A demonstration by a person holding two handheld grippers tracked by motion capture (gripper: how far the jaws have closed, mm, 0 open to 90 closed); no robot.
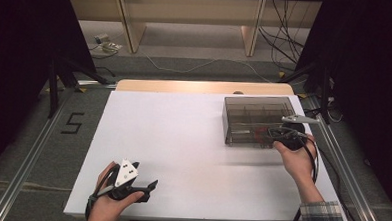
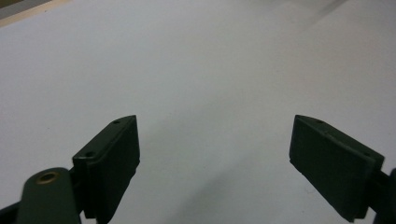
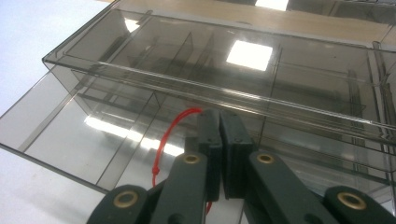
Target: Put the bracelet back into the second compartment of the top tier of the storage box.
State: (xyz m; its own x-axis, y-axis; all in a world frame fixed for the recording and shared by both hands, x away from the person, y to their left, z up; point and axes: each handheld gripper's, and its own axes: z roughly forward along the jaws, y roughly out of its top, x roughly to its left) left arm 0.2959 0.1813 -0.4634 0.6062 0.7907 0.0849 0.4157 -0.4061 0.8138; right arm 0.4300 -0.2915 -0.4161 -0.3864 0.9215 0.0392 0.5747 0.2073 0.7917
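Your right gripper (image 3: 219,121), jaws clenched on a red cord (image 3: 166,140), rests at the smoky plastic drawer box (image 1: 256,120), while your left gripper (image 2: 215,158) hangs released over the white table (image 1: 182,140).

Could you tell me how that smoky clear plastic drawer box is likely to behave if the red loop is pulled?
The drawer box looks thin-walled and empty, so probably light; it may slide on the smooth white table rather than stay put. The red loop, pinched in the right gripper, looks thin and floppy.
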